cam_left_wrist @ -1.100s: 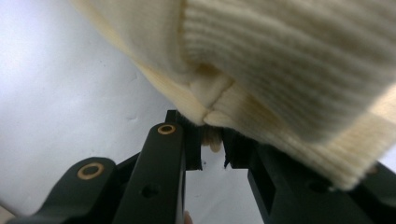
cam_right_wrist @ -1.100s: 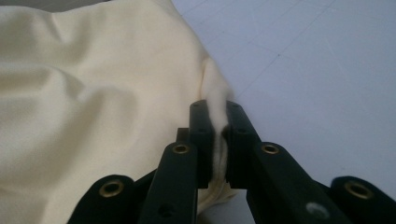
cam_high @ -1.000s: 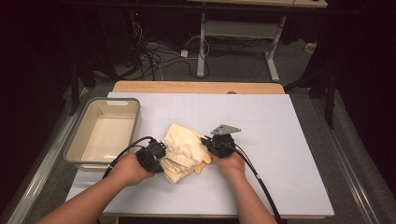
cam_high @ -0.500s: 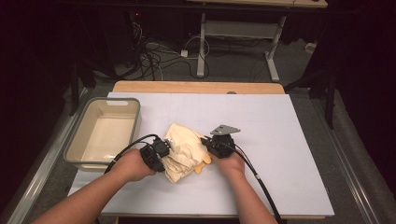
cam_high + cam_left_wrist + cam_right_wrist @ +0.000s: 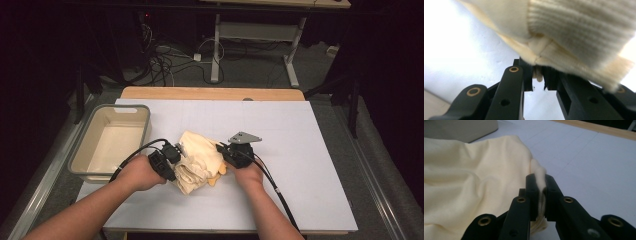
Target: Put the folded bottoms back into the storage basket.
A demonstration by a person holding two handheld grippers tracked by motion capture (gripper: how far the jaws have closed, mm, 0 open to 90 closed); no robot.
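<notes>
Cream garment (image 5: 197, 162) clamped betw. jaws of left gripper (image 5: 538, 75) & right gripper (image 5: 540, 195); ribbed hem probably pinched at left; both edges best lifted evenly.

- We're looking at a lab or test bench here, with dark surroundings closing in around one lit work surface.
- A plain white board (image 5: 300, 150) is lying over a light wooden tabletop (image 5: 210, 93), serving as the work area.
- Loose black and white cables (image 5: 170, 60) are tangling on the floor behind, by a white metal desk frame (image 5: 250, 35).
- A person's forearms are reaching in, each hand gripping a black cabled two-jaw gripper, left (image 5: 172, 155) and right (image 5: 224, 154).
- A beige plastic tub (image 5: 85, 160) is sitting at the table's left edge.
</notes>
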